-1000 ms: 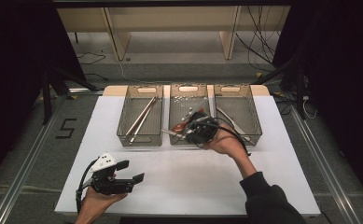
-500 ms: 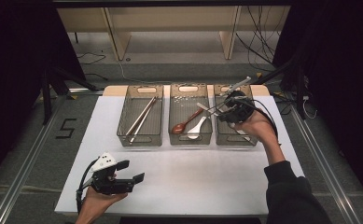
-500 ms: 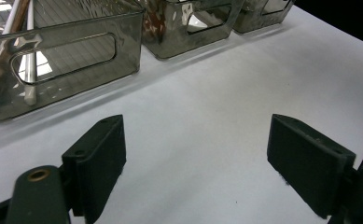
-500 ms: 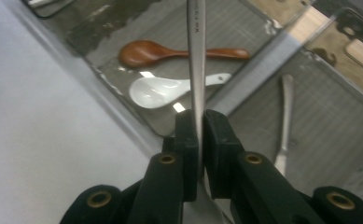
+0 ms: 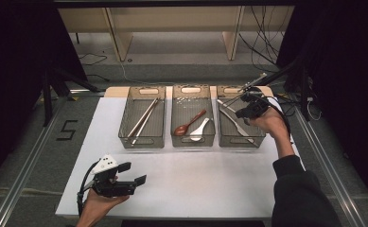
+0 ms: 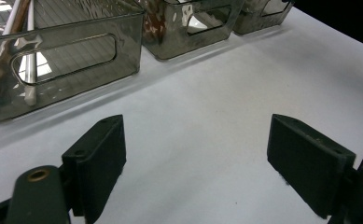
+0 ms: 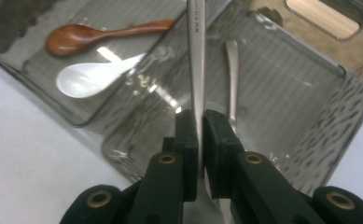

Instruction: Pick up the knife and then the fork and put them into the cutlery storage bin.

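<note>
My right gripper [image 5: 244, 108] hovers over the right-hand bin [image 5: 240, 142], shut on a flat metal utensil [image 5: 256, 79]. In the right gripper view its pads [image 7: 188, 135] pinch the utensil's handle [image 7: 195, 56], which runs straight up out of them. Below it another metal utensil [image 7: 233, 79] lies on the floor of that bin [image 7: 310, 84]. My left gripper [image 5: 134, 173] rests low near the table's front left, held by a hand. Its jaws stand wide open over bare white table [image 6: 195, 154], with nothing between them.
Three smoky clear bins stand side by side at the back of the white table [image 5: 210, 175]. The left bin [image 5: 141, 142] holds chopsticks [image 5: 144, 119]. The middle bin [image 5: 192, 141] holds a brown wooden spoon [image 5: 188, 124] and a white spoon [image 5: 199, 130].
My right gripper has carried the metal utensil to the right, from above the middle bin to above the right-hand bin. The left gripper has stayed where it was.
</note>
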